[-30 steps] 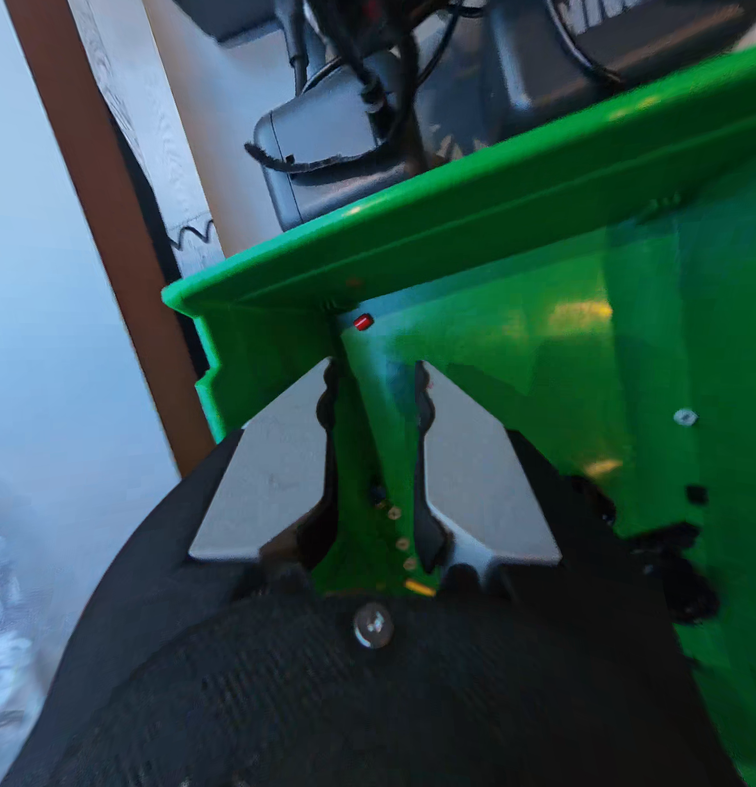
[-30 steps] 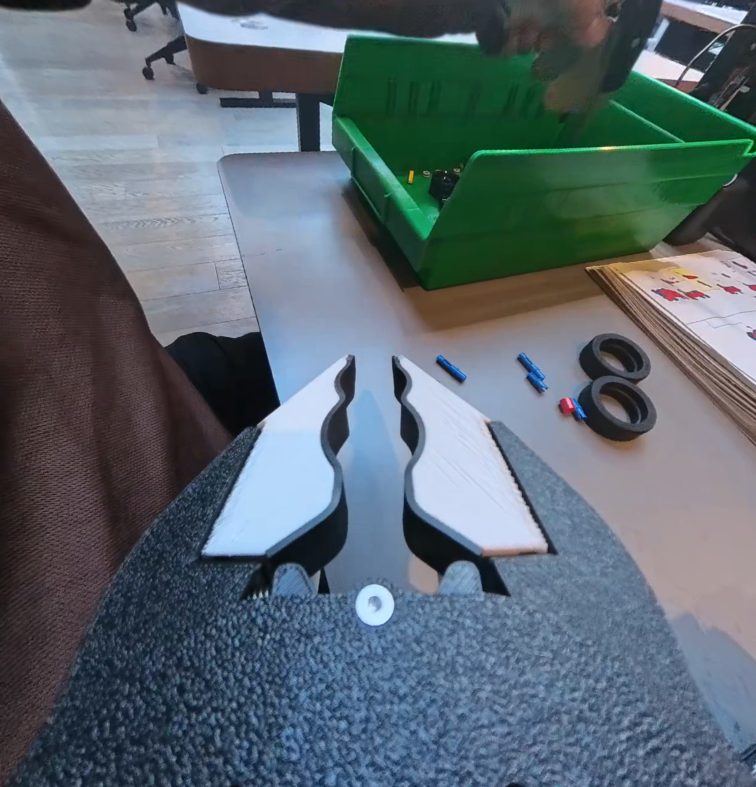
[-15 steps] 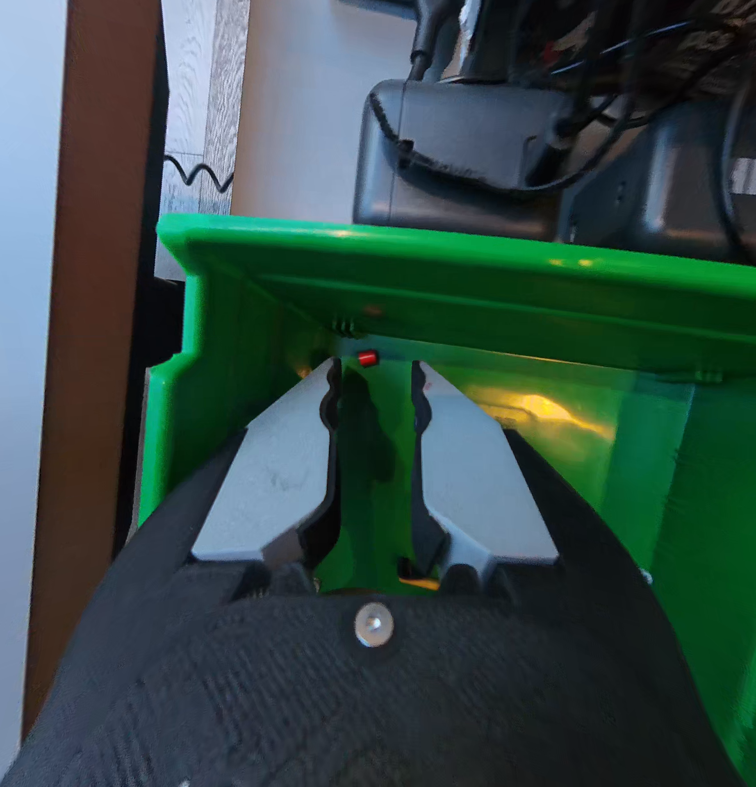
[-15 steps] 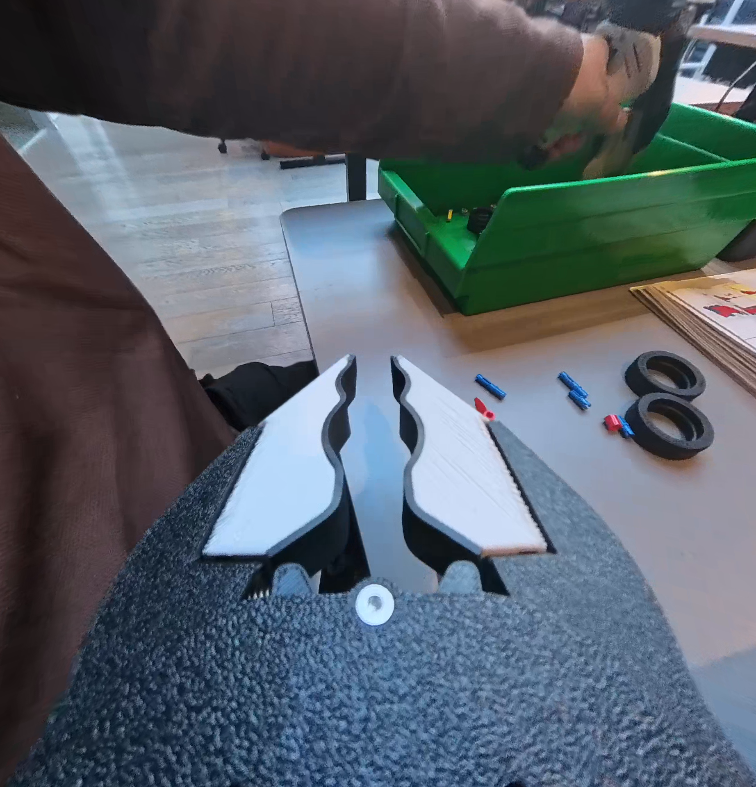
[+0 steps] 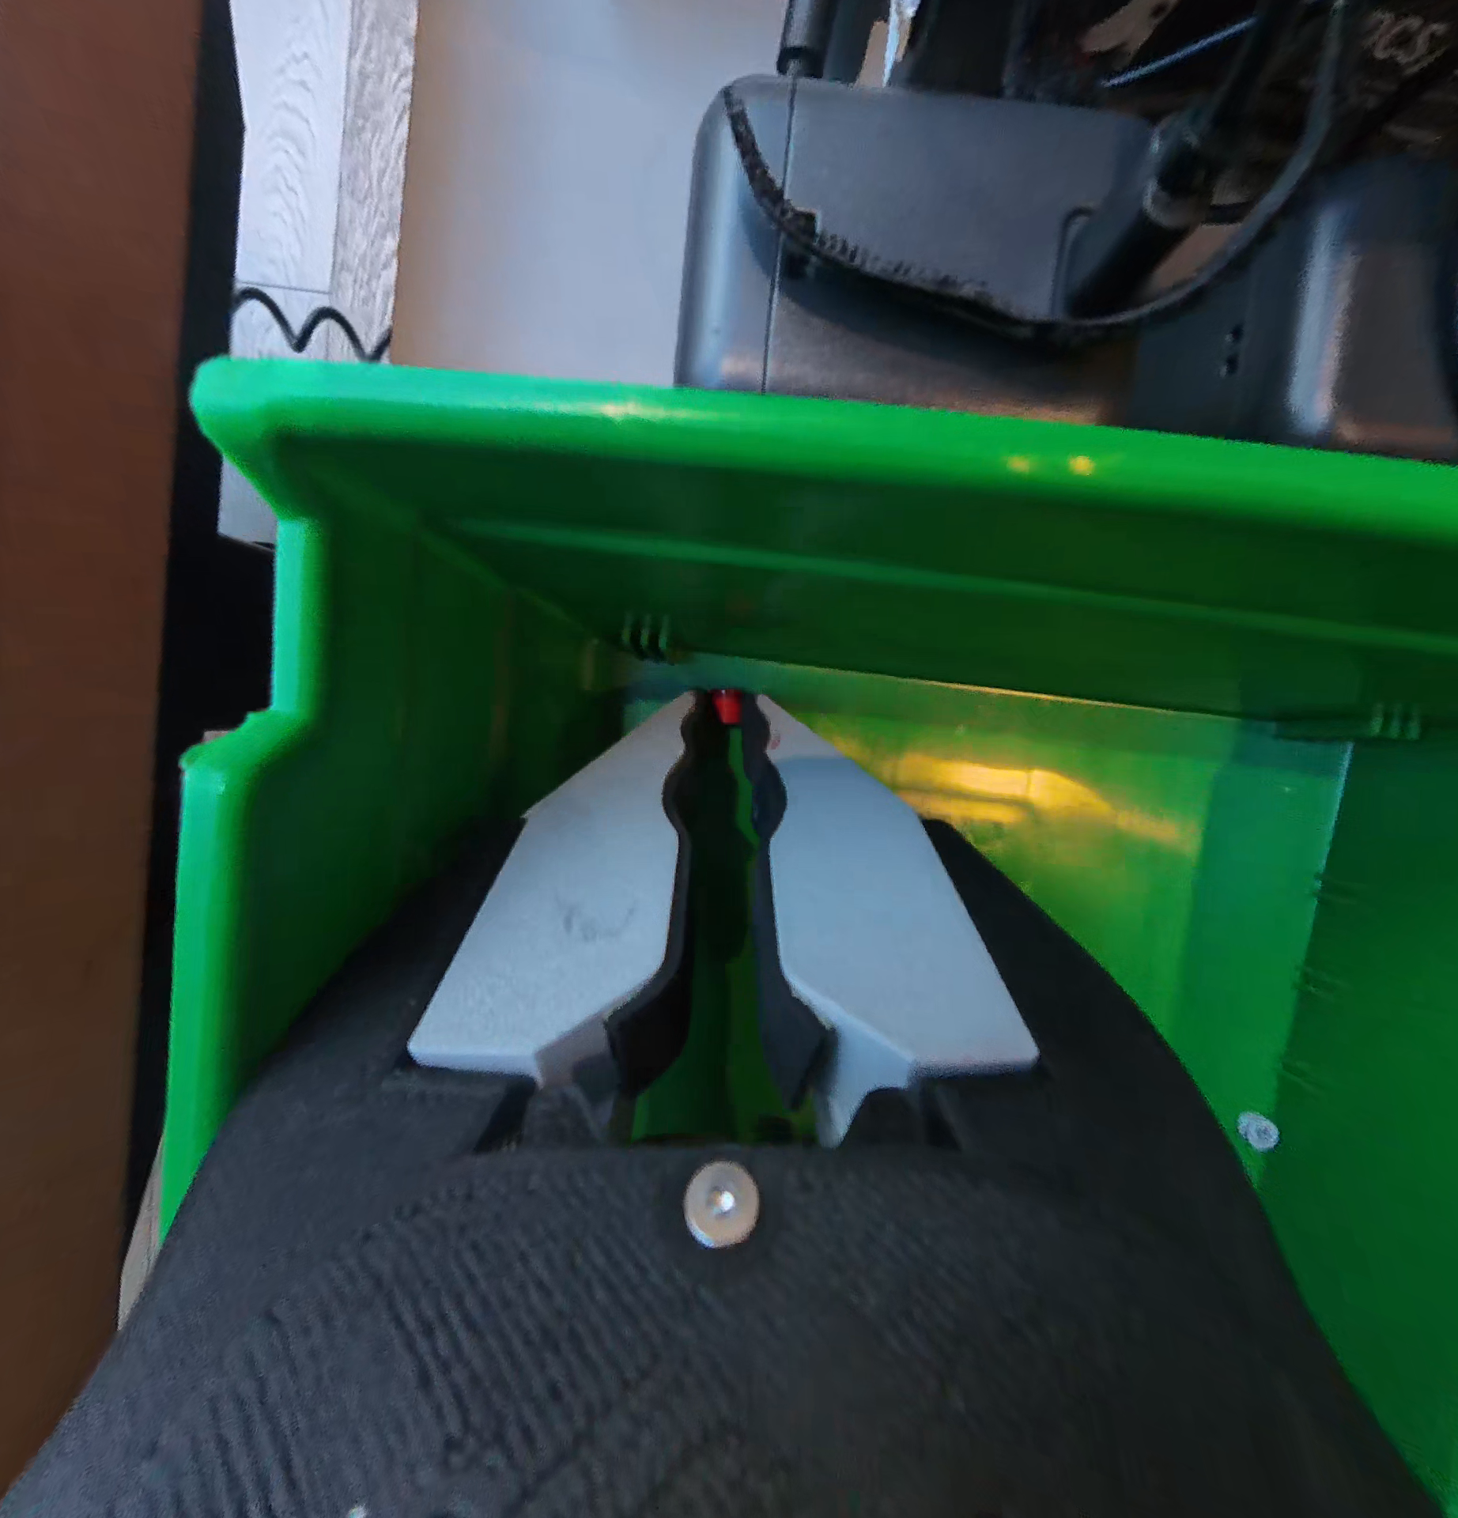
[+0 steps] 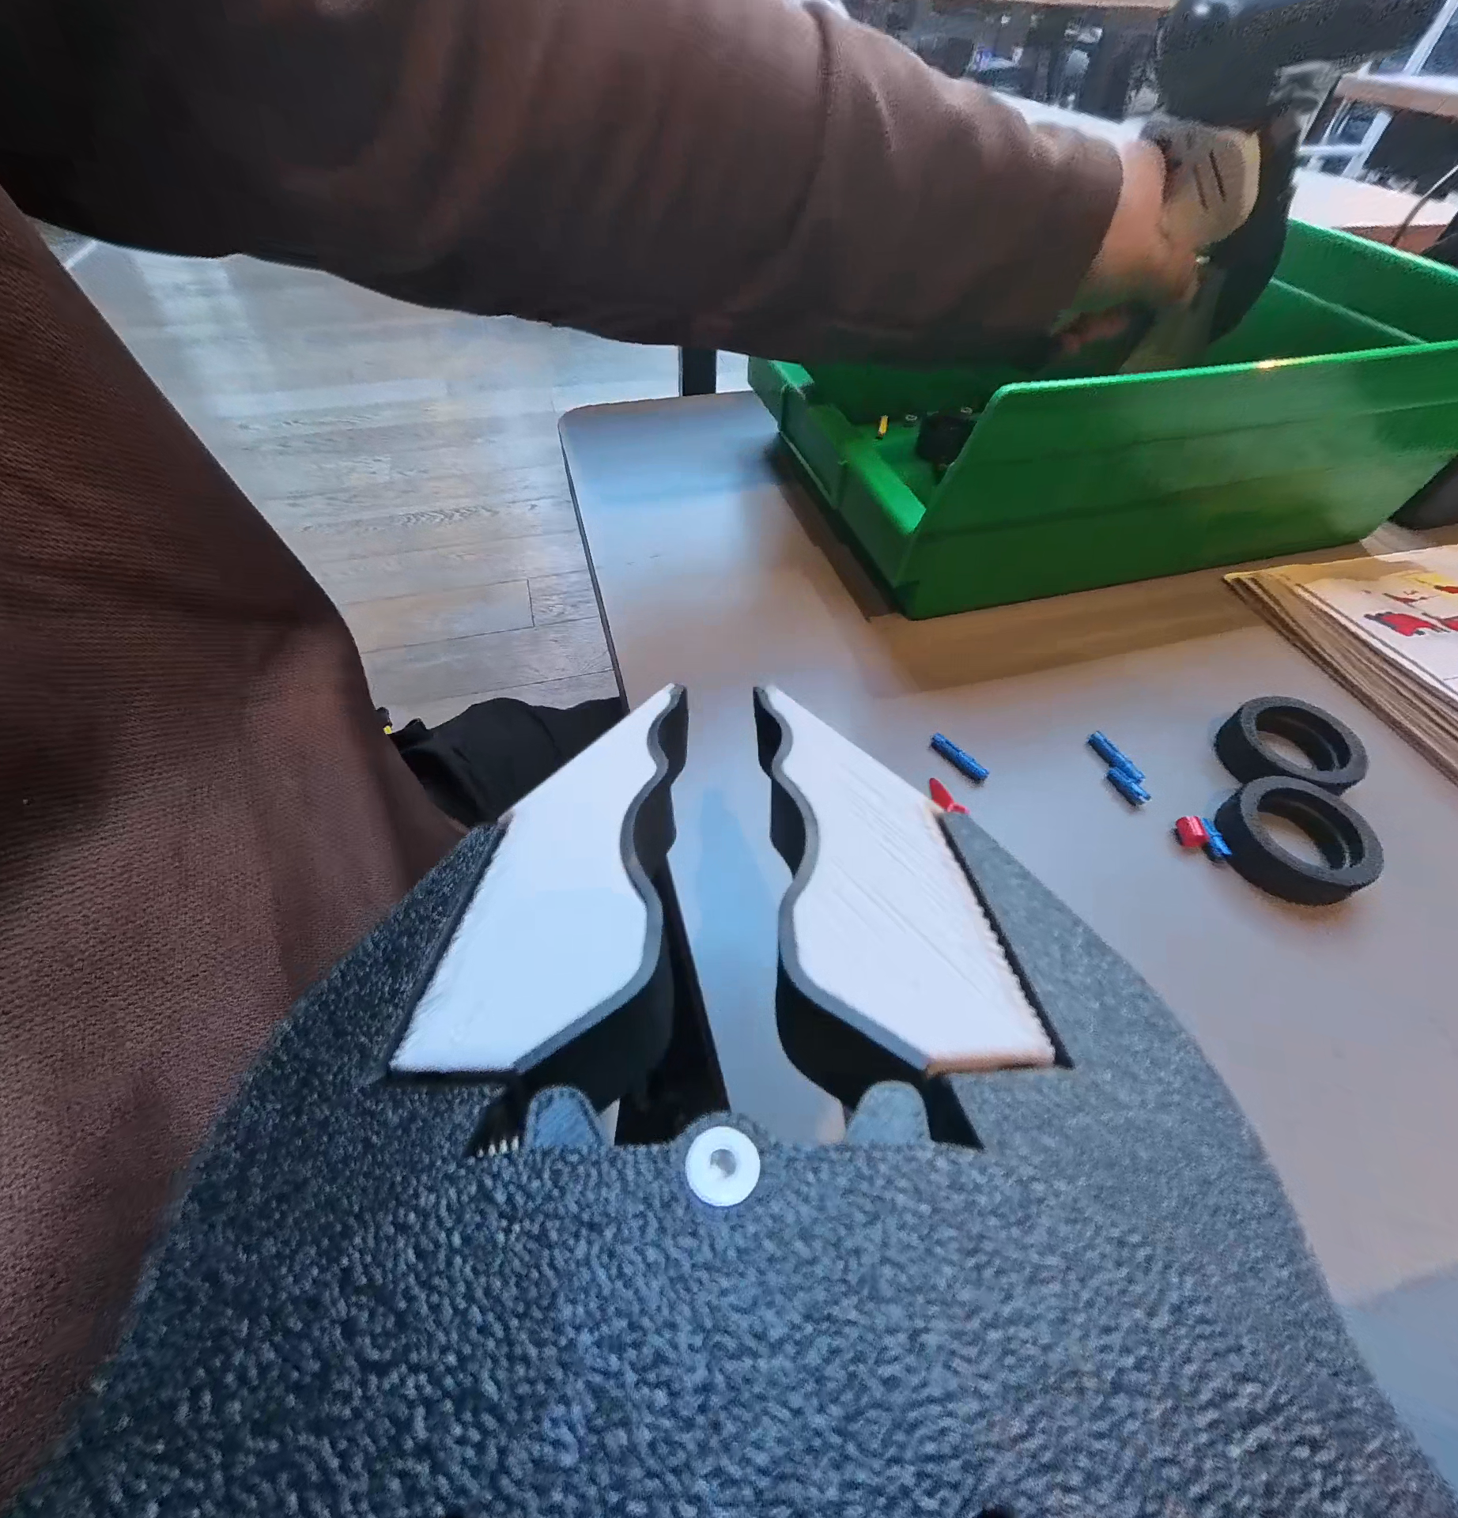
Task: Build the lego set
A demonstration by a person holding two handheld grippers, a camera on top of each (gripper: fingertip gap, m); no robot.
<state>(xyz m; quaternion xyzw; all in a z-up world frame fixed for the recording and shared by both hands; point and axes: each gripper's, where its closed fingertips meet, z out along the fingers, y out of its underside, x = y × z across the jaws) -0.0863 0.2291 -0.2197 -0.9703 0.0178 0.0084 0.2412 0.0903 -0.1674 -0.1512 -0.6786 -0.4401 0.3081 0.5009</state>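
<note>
Here the left gripper [image 5: 724, 713] reaches deep into the green bin [image 5: 791, 509], its tips pinched on a small red piece [image 5: 723, 706] against the far wall. The right gripper [image 6: 719, 716] hovers released over the table [image 6: 1038, 698]; two black tyres [image 6: 1297, 838] and blue pins [image 6: 1116, 764] lie to its right.

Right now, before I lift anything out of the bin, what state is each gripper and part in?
left gripper: inside the bin, shut on the small red piece
small red piece: pinched at the gripper tips, against the far wall
right gripper: open, empty, above the table
green bin: upright, open-topped, on the table
two black tires: flat on the table, side by side
instruction booklet: open
</note>
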